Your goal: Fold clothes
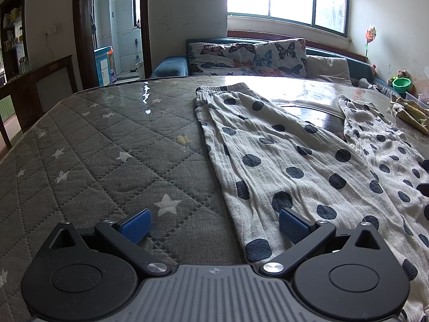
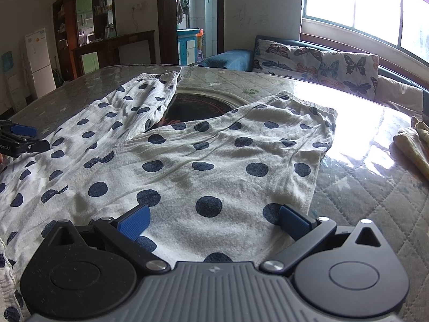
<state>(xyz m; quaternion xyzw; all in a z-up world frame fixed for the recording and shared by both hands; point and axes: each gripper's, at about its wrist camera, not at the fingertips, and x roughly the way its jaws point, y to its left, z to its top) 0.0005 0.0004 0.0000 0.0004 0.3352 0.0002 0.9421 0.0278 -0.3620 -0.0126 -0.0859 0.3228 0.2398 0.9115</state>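
The polka-dot pants (image 2: 203,161) lie spread flat on the quilted star-print counter (image 1: 93,147), legs pointing toward 12 o'clock. The left claw (image 1: 214,226) gapes wide at their left edge. The right claw (image 2: 214,222) gapes wide over the waist end, gripping nothing.

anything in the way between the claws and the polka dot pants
Nothing visible blocks either one. The left claw hangs open at the left edge of the polka dot pants, and the right claw hangs open directly over the fabric. The yellowish cloth lies off to the right, apart from the pants.
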